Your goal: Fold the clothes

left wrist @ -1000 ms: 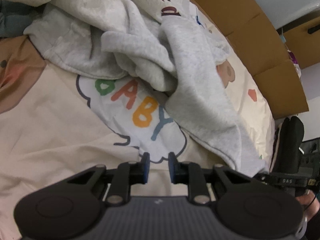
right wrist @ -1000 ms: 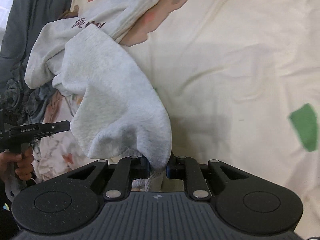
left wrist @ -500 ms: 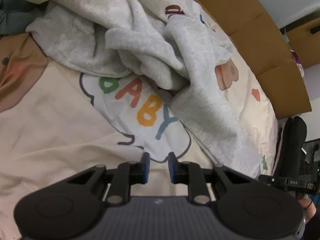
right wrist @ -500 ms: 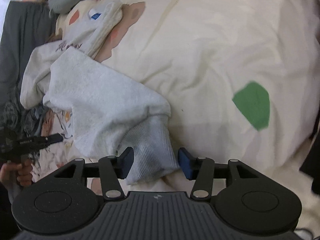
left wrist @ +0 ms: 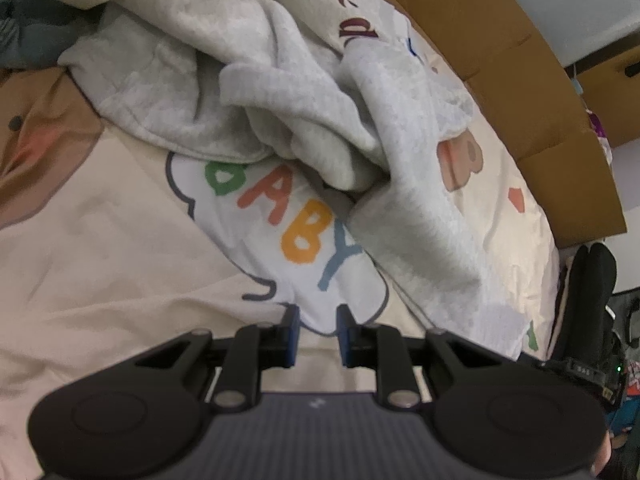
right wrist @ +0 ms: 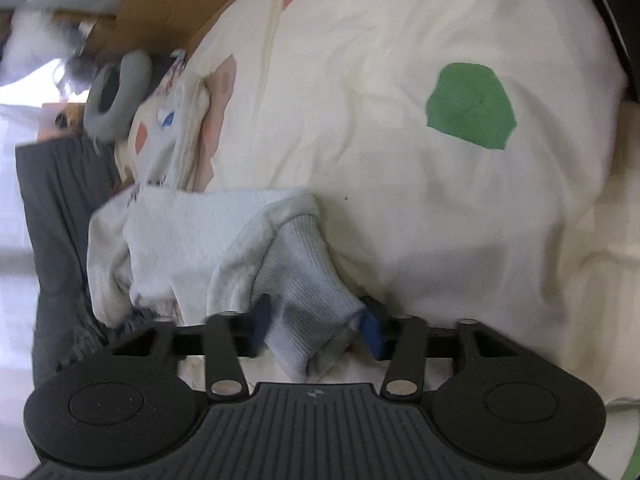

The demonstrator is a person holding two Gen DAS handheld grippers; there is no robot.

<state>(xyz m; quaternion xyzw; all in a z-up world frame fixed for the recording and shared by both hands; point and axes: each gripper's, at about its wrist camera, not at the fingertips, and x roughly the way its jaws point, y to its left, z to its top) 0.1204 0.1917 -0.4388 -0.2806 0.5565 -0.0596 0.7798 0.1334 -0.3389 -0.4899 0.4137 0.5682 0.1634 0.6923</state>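
A light grey sweatshirt (left wrist: pixel 304 92) lies crumpled on the cream bedsheet (left wrist: pixel 100 248), one sleeve (left wrist: pixel 420 216) stretched toward the lower right. My left gripper (left wrist: pixel 319 334) hovers over the sheet's "BABY" print (left wrist: pixel 296 220), short of the garment, its jaws a narrow gap apart with nothing between them. In the right wrist view the sleeve's ribbed cuff (right wrist: pixel 308 300) lies on the sheet (right wrist: pixel 400 160) between the jaws of my right gripper (right wrist: pixel 316 324). Those jaws stand wide and are closing; the pads (right wrist: pixel 374 330) flank the cuff without squeezing it.
Brown cardboard boxes (left wrist: pixel 532 92) line the bed's far edge. A grey ring-shaped cushion (right wrist: pixel 116 96) and dark grey fabric (right wrist: pixel 56 216) lie at the left of the right wrist view. A black chair (left wrist: pixel 588 296) stands beyond the bed's corner. The other handheld gripper (left wrist: pixel 584 372) shows at the lower right.
My right gripper let go of the sleeve cuff, sank and rolled; the sleeve dropped from hanging to lying on the sheet, and the cuff now sits between wide jaws. The left gripper stayed put.
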